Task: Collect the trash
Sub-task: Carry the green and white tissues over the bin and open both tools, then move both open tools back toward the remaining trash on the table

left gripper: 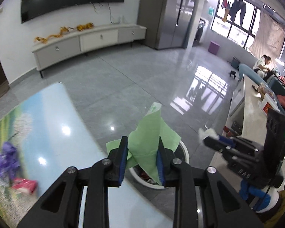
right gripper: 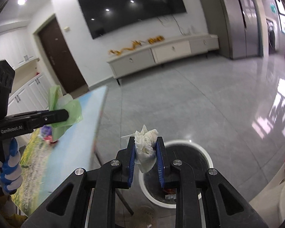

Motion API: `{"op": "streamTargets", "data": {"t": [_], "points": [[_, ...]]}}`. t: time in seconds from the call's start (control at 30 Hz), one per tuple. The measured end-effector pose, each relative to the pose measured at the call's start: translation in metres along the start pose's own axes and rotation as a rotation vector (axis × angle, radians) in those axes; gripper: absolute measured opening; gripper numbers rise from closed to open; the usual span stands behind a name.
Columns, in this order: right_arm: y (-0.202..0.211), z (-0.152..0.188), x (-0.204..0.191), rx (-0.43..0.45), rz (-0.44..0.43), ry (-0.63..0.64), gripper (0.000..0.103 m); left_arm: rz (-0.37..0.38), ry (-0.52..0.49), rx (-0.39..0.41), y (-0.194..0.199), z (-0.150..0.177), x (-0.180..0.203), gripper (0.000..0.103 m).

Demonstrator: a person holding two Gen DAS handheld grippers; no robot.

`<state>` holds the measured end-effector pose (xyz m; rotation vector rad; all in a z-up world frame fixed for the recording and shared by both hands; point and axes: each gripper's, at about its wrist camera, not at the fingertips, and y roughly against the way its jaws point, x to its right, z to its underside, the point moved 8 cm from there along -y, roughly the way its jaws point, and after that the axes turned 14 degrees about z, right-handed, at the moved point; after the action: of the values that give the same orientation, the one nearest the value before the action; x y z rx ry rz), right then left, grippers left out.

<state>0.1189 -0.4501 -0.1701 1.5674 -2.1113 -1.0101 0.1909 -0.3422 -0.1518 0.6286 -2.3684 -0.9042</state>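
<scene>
Our left gripper [left gripper: 142,159] pinches green paper [left gripper: 148,140]; the right gripper [right gripper: 146,158] pinches a tissue wad [right gripper: 145,148]. We should centre both over the bin [right gripper: 207,157] before letting go.

glossy floor tiles [left gripper: 142,87], crumpled paper tissue [right gripper: 146,148]

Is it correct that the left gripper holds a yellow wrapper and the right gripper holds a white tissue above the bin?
Not quite: the wrapper in the left gripper is green, as the left wrist view shows. The right gripper does hold a white tissue above the bin.
</scene>
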Motion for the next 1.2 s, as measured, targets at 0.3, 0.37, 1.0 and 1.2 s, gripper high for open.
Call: {"op": "streamTargets", "data": {"t": [0.3, 0.37, 1.0, 1.2], "points": [[-0.067, 0.017, 0.027, -0.094, 0.070, -0.034, 0.049, 0.086, 0.056, -0.052, -0.071, -0.009, 0.002, 0.049], [-0.073, 0.020, 0.034, -0.109, 0.085, -0.044, 0.049, 0.094, 0.060, -0.056, -0.076, -0.010, 0.003, 0.049], [0.024, -0.023, 0.000, 0.102, 0.110, -0.024, 0.092, -0.221, -0.046, 0.228, 0.067, -0.013, 0.000, 0.066], [0.080, -0.048, -0.042, 0.225, 0.107, 0.024, 0.102, -0.296, -0.040, 0.334, 0.136, 0.000, -0.005, 0.071]]}}
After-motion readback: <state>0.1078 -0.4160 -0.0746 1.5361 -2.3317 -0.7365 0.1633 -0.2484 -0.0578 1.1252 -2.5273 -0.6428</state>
